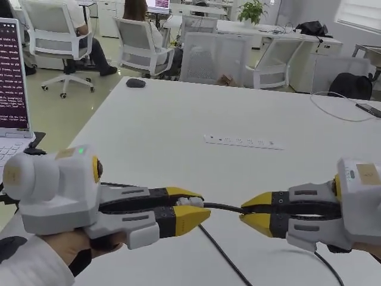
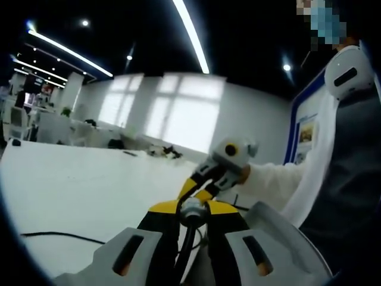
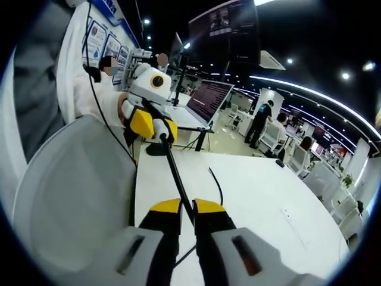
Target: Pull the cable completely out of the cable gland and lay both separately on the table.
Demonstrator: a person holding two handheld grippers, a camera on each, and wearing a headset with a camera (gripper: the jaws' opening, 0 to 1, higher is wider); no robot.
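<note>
Above the near end of the white desk (image 1: 178, 119), we hold the two grippers tip to tip with a short gap between them.

Left gripper (image 1: 200, 205): jaws almost closed, clamped on the pale cable gland (image 1: 188, 202), which sits between the yellow tips.

Right gripper (image 1: 243, 213): jaws closed down on the black cable (image 1: 223, 207), tips nearly meeting around it.

We see the cable run straight across the gap, right up to the gland. The joint is too small for us to say how deep the cable sits, but it is not out of the gland. Gland and held span both hang clear of the desk surface. More black cable trails below the grippers toward us.

Left gripper view: gland (image 2: 191, 208) between our own yellow tips, right gripper (image 2: 199, 190) just beyond it.

Right gripper view: cable (image 3: 177, 179) rises from between our closed jaws to the left gripper (image 3: 158, 132).

Farther back on the desk we note a power strip (image 1: 241, 142) and a mouse (image 1: 136, 83). A laptop (image 1: 12, 77) stands at the left edge.
</note>
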